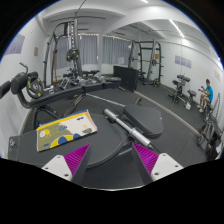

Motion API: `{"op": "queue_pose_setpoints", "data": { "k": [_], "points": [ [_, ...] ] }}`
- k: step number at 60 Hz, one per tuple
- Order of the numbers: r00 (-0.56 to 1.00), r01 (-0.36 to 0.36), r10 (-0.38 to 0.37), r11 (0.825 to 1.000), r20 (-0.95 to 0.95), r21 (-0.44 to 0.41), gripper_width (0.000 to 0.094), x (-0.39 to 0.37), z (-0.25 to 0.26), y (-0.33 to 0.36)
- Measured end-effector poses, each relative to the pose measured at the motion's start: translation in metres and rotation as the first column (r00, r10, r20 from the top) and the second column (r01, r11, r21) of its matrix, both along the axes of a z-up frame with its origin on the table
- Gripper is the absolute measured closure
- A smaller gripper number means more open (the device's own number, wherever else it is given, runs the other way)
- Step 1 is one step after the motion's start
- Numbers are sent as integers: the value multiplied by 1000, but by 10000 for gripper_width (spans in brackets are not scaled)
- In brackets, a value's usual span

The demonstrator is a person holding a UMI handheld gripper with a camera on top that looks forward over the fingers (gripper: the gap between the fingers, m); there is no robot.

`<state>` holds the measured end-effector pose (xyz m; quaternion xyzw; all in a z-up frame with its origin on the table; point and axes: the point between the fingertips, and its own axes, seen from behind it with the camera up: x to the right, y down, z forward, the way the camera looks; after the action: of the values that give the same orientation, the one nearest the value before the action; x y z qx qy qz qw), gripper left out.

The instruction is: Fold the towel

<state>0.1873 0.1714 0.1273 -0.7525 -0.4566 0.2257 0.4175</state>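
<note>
A towel (64, 131) with a yellow, white and grey pattern lies flat on a dark grey surface (110, 170), ahead of my left finger. My gripper (110, 160) is open and empty above that surface. Its magenta pads (75, 158) stand wide apart with only the bare surface between them. The towel is just beyond and to the left of the left fingertip, apart from it.
A silver metal bar (126, 123) lies on a dark round pad ahead of the right finger. Gym machines (70, 50) and racks (148, 60) stand on the open floor beyond. A person (208, 96) sits at the far right.
</note>
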Motion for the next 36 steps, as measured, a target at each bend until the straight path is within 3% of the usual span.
{"op": "queue_pose_setpoints", "data": {
  "k": [16,36],
  "points": [
    [994,-111,112,993,-21,24,79,-30,10,-58],
    [951,-308,308,951,-24,19,82,-56,11,-199]
  ]
}}
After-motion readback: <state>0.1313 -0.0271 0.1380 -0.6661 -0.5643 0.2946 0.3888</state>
